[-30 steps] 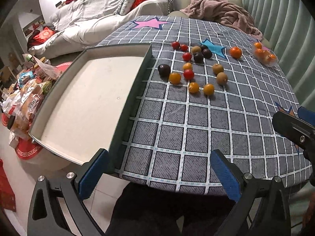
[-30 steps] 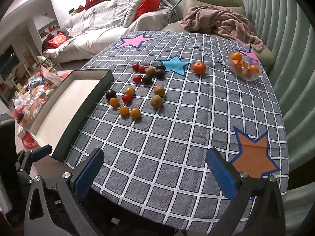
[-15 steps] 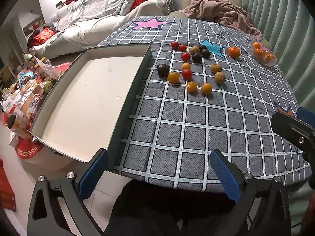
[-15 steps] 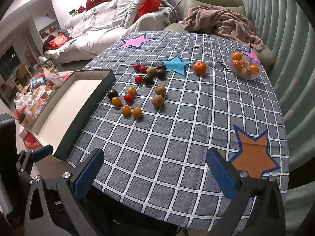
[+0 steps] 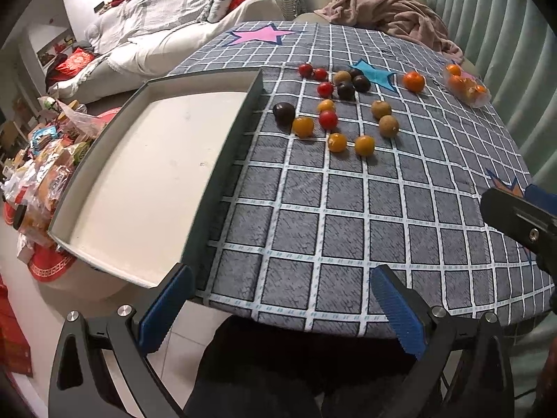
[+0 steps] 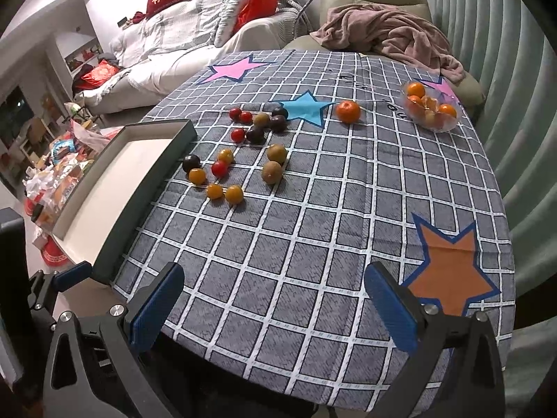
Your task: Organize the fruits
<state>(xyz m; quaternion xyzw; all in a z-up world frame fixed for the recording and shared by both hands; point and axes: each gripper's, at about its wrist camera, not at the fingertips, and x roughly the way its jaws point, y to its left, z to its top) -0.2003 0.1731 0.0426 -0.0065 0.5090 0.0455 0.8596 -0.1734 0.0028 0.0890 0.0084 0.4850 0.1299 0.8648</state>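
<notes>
Several small fruits lie loose on the checked tablecloth [image 5: 348, 209]: yellow-orange ones [image 5: 337, 142], red tomatoes [image 5: 328, 119], dark plums [image 5: 283, 112], brown ones [image 5: 389, 126] and a tangerine [image 5: 414, 81]. The same cluster shows in the right wrist view [image 6: 234, 194]. A white tray with a dark rim [image 5: 226, 160] sits at the table's left. My left gripper [image 5: 278, 308] is open and empty at the near table edge. My right gripper [image 6: 273, 304] is open and empty over the near edge.
A clear bowl of tangerines [image 6: 431, 109] stands at the far right. A pink blanket [image 6: 390, 40] lies on the chair behind. Snack packets [image 5: 38, 174] are piled left of the table. The right gripper's body [image 5: 522, 216] shows at the right edge of the left wrist view.
Both grippers have pulled back and risen a little, so the near table edge now shows below the fingers. Fruits and tray have not moved.
</notes>
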